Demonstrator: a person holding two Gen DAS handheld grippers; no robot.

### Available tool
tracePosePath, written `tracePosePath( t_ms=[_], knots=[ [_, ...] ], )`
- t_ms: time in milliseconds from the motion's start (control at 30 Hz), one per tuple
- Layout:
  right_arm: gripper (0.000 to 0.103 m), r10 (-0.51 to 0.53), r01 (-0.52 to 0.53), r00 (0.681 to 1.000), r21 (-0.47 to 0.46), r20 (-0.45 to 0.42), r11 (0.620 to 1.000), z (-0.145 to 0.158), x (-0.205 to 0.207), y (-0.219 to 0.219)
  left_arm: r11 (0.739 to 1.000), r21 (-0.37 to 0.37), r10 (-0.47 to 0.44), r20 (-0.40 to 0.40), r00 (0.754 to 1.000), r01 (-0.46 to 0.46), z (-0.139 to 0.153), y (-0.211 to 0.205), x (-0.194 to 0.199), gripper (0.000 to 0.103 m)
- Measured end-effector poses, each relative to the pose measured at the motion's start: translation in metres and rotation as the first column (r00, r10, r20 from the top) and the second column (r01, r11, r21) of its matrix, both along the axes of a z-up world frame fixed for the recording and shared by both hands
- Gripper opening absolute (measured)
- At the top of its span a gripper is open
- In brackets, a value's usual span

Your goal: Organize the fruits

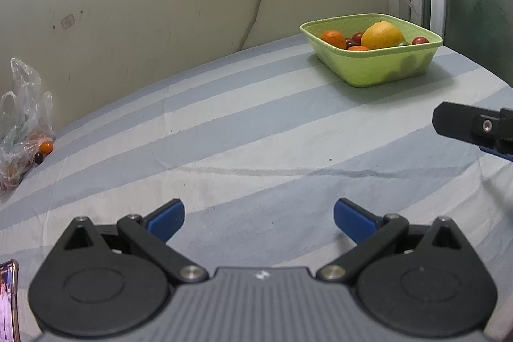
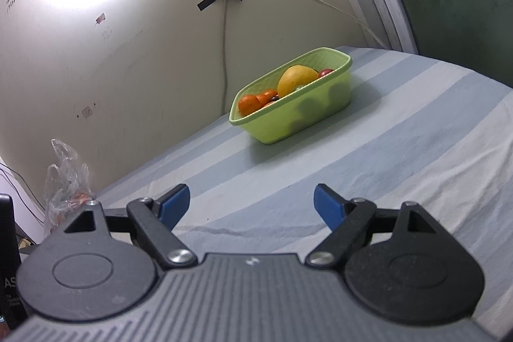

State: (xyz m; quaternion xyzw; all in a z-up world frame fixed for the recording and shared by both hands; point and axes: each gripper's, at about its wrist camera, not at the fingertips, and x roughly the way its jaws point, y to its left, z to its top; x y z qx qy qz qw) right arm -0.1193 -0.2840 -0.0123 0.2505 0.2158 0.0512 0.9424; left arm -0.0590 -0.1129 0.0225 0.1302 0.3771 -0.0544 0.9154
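Observation:
A light green basket (image 1: 381, 71) stands far right on the striped cloth; it also shows in the right wrist view (image 2: 288, 120). It holds a yellow-orange mango (image 1: 383, 35), oranges (image 1: 333, 38) and small dark red fruits (image 1: 420, 40). A clear plastic bag (image 1: 22, 124) with small fruits lies at the far left by the wall, with an orange fruit (image 1: 46, 146) and a dark one (image 1: 38, 158) at its mouth. My left gripper (image 1: 259, 215) is open and empty above the cloth. My right gripper (image 2: 251, 202) is open and empty; one of its fingers (image 1: 455, 120) shows at the left wrist view's right edge.
The grey-and-white striped cloth (image 1: 243, 130) covers the surface up to the cream wall (image 1: 144, 5). A phone (image 1: 8, 300) lies at the near left edge. A cable (image 2: 225, 53) hangs down the wall behind the basket. A dark object (image 2: 9, 262) stands at left.

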Motion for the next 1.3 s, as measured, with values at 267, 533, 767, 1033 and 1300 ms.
tracePosePath(
  t_ms=[267, 533, 767, 1033, 1300],
  knots=[
    [0.087, 0.003, -0.003, 1.0, -0.005, 0.002, 1.0, 0.0002, 0.0009, -0.0001, 1.0, -0.007, -0.004, -0.007, 1.0, 0.004, -0.0004, 0.0012, 0.0002, 0.103],
    [0.087, 0.004, -0.004, 1.0, -0.002, 0.0, 1.0, -0.0008, 0.0015, 0.0, 1.0, 0.011, 0.008, 0.014, 1.0, -0.008, 0.0011, -0.0005, -0.0018, 0.103],
    [0.087, 0.013, -0.013, 1.0, -0.004, 0.0, 1.0, 0.0005, 0.0019, 0.0013, 1.0, 0.018, 0.011, 0.022, 1.0, -0.012, 0.0014, -0.0015, -0.0026, 0.103],
    [0.087, 0.021, -0.021, 1.0, -0.008, 0.0, 1.0, 0.001, 0.0024, 0.0026, 1.0, 0.019, 0.02, 0.022, 1.0, -0.021, -0.0007, 0.0021, -0.0009, 0.103],
    [0.087, 0.039, -0.039, 0.999, -0.015, -0.006, 0.999, 0.0008, 0.004, 0.0053, 0.999, 0.016, 0.031, 0.024, 0.999, -0.032, -0.0023, 0.0076, -0.0013, 0.103]
  ],
)
